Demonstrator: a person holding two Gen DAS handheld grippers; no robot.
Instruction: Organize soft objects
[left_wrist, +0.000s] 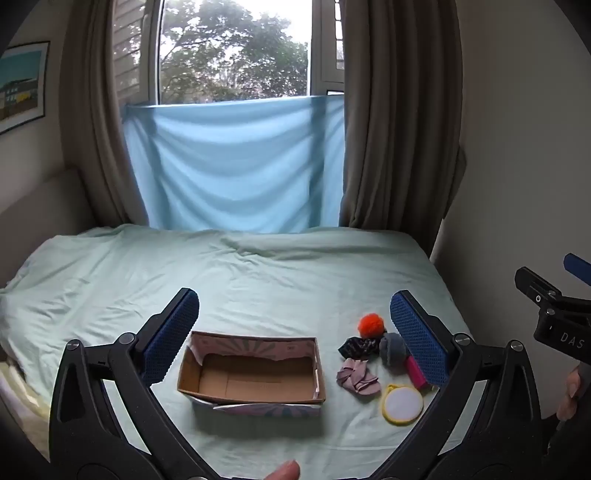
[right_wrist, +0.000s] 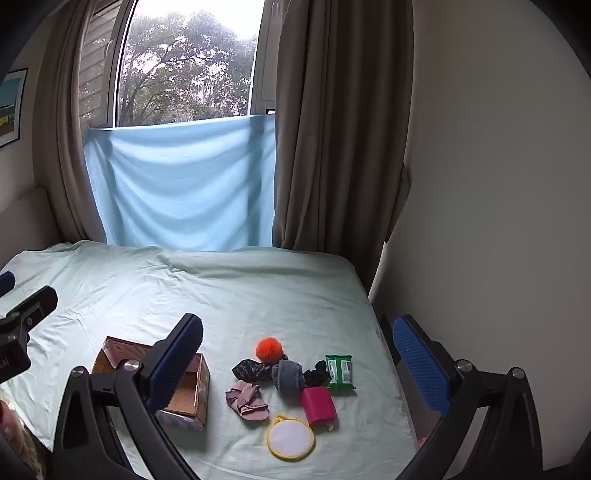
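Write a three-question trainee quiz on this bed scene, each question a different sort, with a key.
1. True or false: the cardboard box already holds a soft item.
2. Multiple choice: what lies nearest the camera among the loose things? A) orange pompom B) round yellow-rimmed pad C) green wipes packet
3. Fill in: both the left claw and the right claw stand ____, holding nothing.

Key: 1 false, the box shows only its bare bottom. 2 B. 3 open.
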